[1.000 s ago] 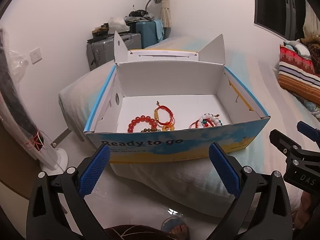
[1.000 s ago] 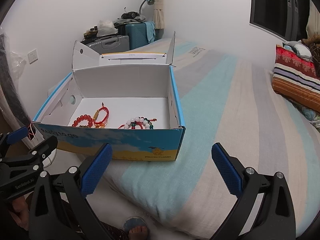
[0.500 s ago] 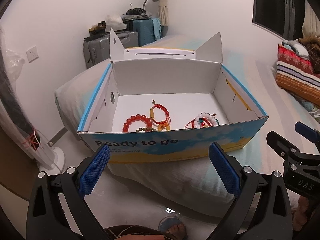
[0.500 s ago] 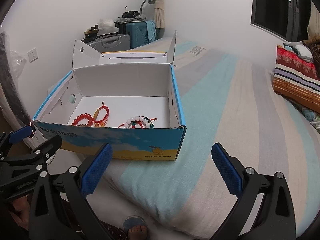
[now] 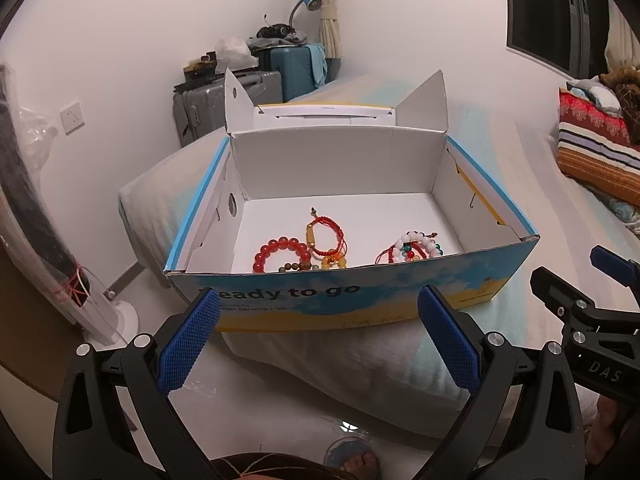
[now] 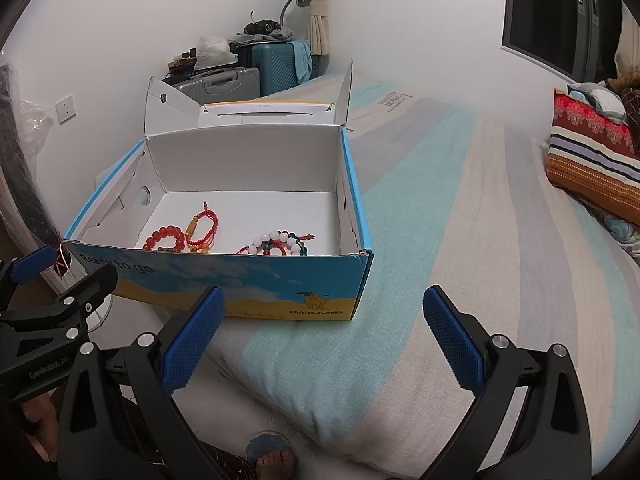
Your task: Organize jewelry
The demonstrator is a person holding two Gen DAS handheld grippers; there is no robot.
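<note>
While both grippers [image 5: 318, 340] [image 6: 320, 342] gape empty, bracelets [image 5: 282, 254] in box [image 5: 360, 292]

1. My right gripper [image 6: 320, 332] hangs with its blue pads spread wide and nothing between them, over the near edge of the striped bed [image 6: 460, 240].
2. The open shoe box [image 6: 248, 280] sits on the bed, ahead and left of me.
3. Inside it, near the front wall, lie a red bead bracelet [image 6: 166, 237], a red cord bracelet [image 6: 202, 226] just right of it, and a white bead bracelet [image 6: 276, 242] further right.
4. My left gripper [image 6: 60, 280] shows at the near left, beside the box's corner.
5. A striped pillow [image 6: 592, 168] rests far right.
</note>
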